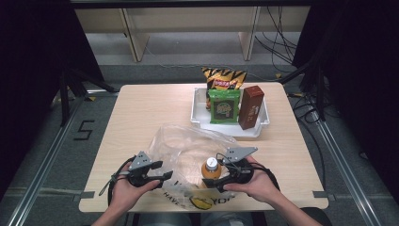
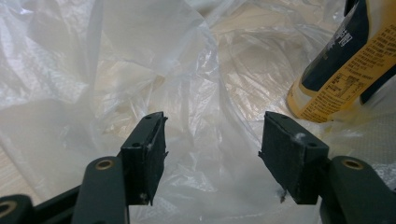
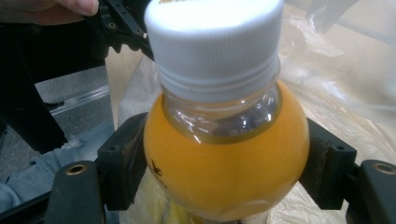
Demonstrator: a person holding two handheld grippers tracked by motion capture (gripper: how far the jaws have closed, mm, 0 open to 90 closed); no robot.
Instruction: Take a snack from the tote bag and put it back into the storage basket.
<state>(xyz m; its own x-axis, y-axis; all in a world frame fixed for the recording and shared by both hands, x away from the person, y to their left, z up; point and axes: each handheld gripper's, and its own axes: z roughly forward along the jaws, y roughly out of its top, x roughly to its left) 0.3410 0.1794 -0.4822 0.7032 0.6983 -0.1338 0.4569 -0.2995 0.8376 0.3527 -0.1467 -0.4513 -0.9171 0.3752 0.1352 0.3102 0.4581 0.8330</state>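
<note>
Clamping the orange juice bottle [image 3: 224, 154] at its shoulder, the right gripper [image 1: 225, 176] holds it upright, lower centre of the high view, inside the clear plastic bag [image 1: 188, 146], while the left gripper [image 1: 155, 175] gapes empty against the bag's film on the bench [image 1: 136, 113].

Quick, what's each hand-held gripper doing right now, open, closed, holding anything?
Left hand-held gripper: open, nothing between its jaws, plastic bag ahead of it.
Right hand-held gripper: closed on the orange bottle.

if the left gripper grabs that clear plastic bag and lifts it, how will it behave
The plastic bag looks thin and crumpled, so it will probably flop and bunch up. The full juice bottle seems to stand in it, so that end would likely drag or tip.
</note>
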